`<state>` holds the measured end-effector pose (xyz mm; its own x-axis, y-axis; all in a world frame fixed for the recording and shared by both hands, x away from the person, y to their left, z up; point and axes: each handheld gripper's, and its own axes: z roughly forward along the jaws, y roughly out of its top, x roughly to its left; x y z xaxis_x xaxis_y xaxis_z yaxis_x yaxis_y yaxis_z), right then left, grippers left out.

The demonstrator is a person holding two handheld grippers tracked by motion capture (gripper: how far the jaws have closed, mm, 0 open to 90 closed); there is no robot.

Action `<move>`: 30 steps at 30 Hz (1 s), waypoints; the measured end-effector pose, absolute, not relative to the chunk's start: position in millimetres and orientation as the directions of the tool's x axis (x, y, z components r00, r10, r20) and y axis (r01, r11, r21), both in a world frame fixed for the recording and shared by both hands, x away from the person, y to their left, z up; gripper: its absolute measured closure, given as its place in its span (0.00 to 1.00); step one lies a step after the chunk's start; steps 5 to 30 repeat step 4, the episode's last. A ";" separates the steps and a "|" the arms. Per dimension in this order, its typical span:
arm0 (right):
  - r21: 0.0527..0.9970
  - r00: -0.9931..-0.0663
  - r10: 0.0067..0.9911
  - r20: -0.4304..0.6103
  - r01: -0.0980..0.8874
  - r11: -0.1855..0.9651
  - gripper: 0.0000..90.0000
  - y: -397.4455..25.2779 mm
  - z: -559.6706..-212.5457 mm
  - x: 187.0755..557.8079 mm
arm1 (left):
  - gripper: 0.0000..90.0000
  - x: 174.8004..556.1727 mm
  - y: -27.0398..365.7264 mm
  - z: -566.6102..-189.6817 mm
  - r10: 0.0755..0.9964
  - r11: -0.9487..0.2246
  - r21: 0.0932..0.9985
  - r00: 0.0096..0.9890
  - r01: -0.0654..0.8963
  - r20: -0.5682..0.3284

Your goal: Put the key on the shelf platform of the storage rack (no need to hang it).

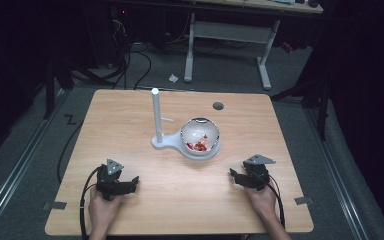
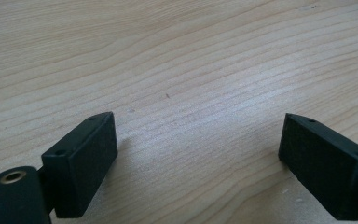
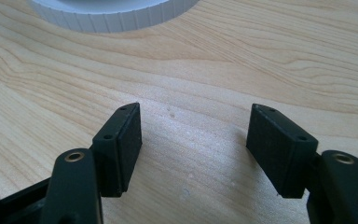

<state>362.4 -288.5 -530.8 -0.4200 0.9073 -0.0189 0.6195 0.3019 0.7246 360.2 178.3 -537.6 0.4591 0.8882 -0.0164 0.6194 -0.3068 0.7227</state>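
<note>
L gripper (image 1: 130,183) rests on the table (image 1: 130,115) near the front edge, jaws wide apart, nothing between them. Center: white stand (image 1: 172,142) w/ upright post (image 1: 156,112), round bowl (image 1: 200,135) on its base, red bits inside (can't tell what). R gripper (image 1: 236,176) jaws also spread, empty, aimed at the stand's ribbed rim (image 3: 116,14). Risk, imo: a reach clips the post or bowl and tips the lot. Dark hole (image 1: 218,106) behind; path otherwise free.
</note>
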 end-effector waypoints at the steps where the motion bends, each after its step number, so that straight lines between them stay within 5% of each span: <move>1: 0.725 -0.420 0.907 -0.019 0.620 0.302 0.40 -288.5 -530.8 362.4 | 0.13 360.2 178.3 -537.5 0.888 -0.307 0.723 0.459 0.619 -0.016; 30: 0.724 -0.417 0.909 -0.018 0.621 0.300 0.39 -288.5 -530.8 362.5 | 0.13 360.2 178.3 -537.5 0.888 -0.307 0.723 0.459 0.619 -0.016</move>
